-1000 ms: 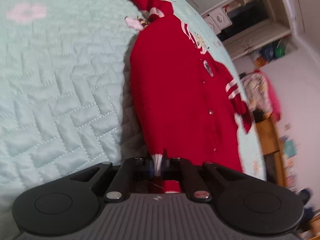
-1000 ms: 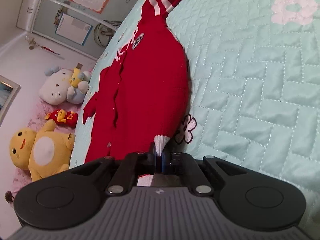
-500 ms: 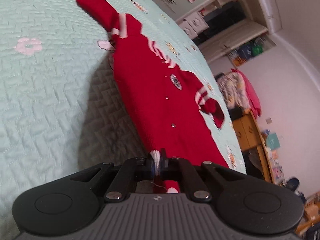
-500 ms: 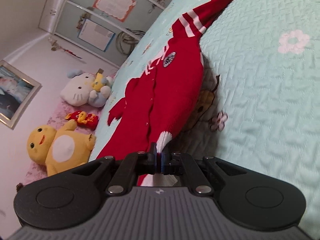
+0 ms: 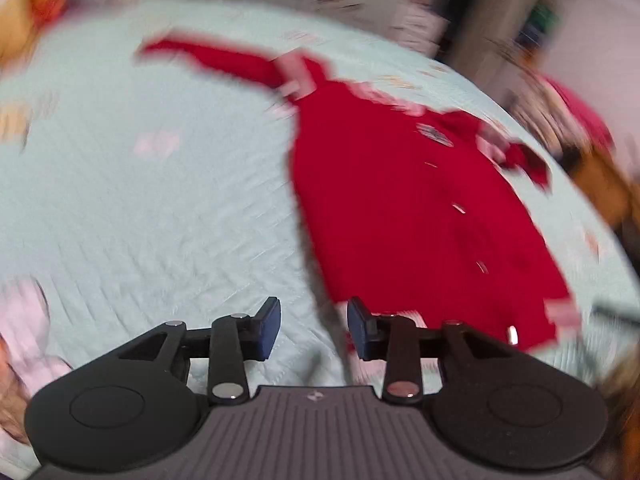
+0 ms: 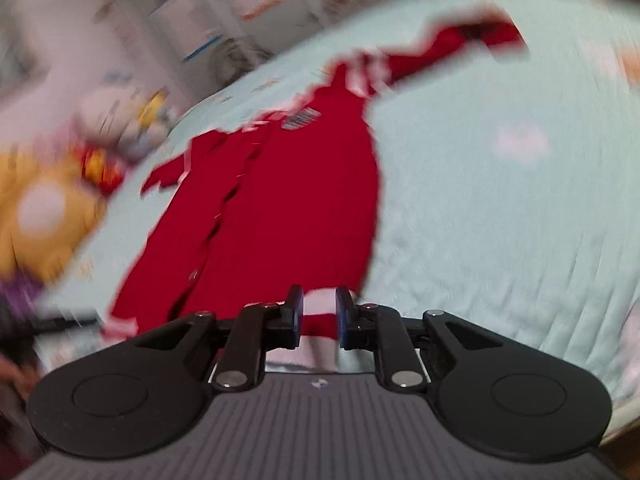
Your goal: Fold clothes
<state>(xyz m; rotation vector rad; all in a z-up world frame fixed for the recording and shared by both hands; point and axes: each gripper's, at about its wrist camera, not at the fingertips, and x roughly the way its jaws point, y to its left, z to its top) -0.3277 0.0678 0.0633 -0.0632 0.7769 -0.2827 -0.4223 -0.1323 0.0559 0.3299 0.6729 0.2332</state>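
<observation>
Both hand-held grippers, left (image 5: 313, 328) and right (image 6: 318, 316), have just opened, releasing the hem of the red cardigan (image 5: 404, 208), which lies spread on the bed (image 5: 160, 208), ready for folding.

Red cardigan (image 5: 404, 208) on quilted bed (image 5: 168, 208)

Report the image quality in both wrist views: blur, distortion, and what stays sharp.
Left wrist view: heavy motion blur smears the red cardigan and mint quilt, and fisheye curvature bends the bed edge; only the left gripper stays sharp. Right wrist view: the same streaky blur, worst on the plush toys at the rim; the right gripper is crisp.
</observation>
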